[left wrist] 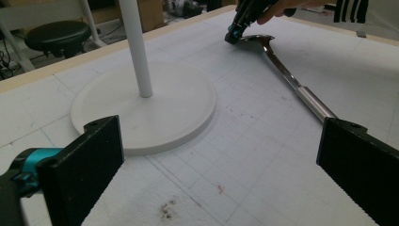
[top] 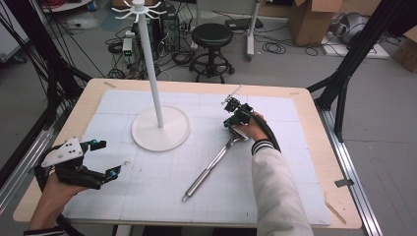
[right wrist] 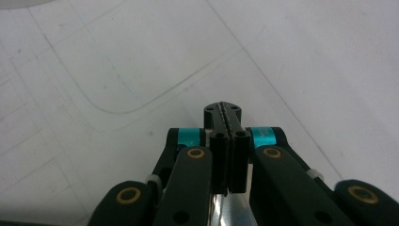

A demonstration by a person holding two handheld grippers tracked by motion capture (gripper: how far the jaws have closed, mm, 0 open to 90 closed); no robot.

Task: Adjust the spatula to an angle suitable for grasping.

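a long steel ladle (top: 212,164) lies flat on the white gridded mat (top: 147,196) of the worktop (top: 322,162), to the right of the white hook stand (top: 158,93), its handle running away from the stand's round base toward the near edge and its bowl end farther back. the bowl end is pinched by the right gripper (top: 236,129), whose jaws are closed on the metal; in the right gripper view the two pads are seen pressed together with a strip of shiny steel showing beneath them. the grip is probably taken at the bowl end so that the handle, with the hanging hole at its tip, is left free to be offered to one of the hooks at the top of the stand. the left gripper (top: 109,160) is held low on the other side of the stand's base, well apart from the ladle, with its jaws wide open and nothing between them, seemingly kept ready to help. the stand's base sits flat on the mat, so the pole stays upright for hanging.
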